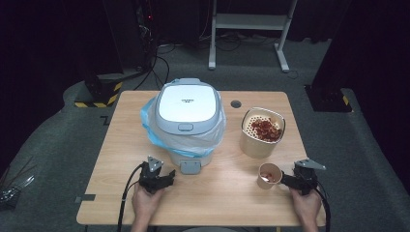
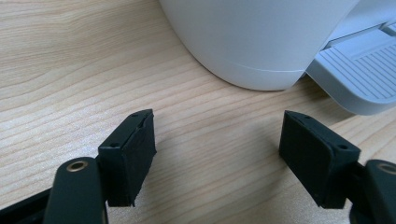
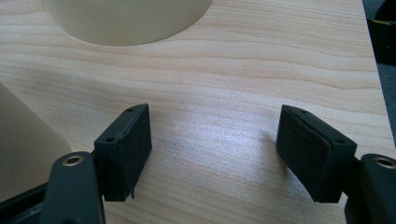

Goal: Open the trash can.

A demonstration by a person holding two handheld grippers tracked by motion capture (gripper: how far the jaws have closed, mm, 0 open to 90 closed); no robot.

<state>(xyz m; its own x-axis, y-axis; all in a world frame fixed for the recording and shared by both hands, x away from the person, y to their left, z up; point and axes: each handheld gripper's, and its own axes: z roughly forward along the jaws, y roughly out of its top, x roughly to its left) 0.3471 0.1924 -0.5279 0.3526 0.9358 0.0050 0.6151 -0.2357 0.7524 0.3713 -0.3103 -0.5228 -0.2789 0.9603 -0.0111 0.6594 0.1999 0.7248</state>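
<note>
On the pale wooden table [image 1: 111,159], with its fine straight grain, the left gripper [image 1: 164,181] lies near the front edge, matte black with a grey three-cornered plate on top; its two flat rectangular jaws stand wide apart with bare wood between them. Just beyond it rises one pedal bin [image 1: 189,121], a rounded body of smooth white plastic that curves down to a thin seam near its foot, topped by a glossy white lid framed in grey. A crinkled, translucent blue bag [image 1: 151,126] spills out from under that lid. One ribbed grey foot pedal [image 1: 190,167] juts from the bin's base toward the person. Further right stands one cream tub [image 1: 261,133], tall with rounded corners, holding a perforated insert heaped with small red pieces. In front of it sits one small paper cup [image 1: 269,176], tan and tapered, with a few red pieces inside. Just beside the cup on the right rests the right gripper [image 1: 286,181], black and of the same build, its jaws also spread apart, gripping nothing, the cup's tan wall just outside its left jaw.
</note>
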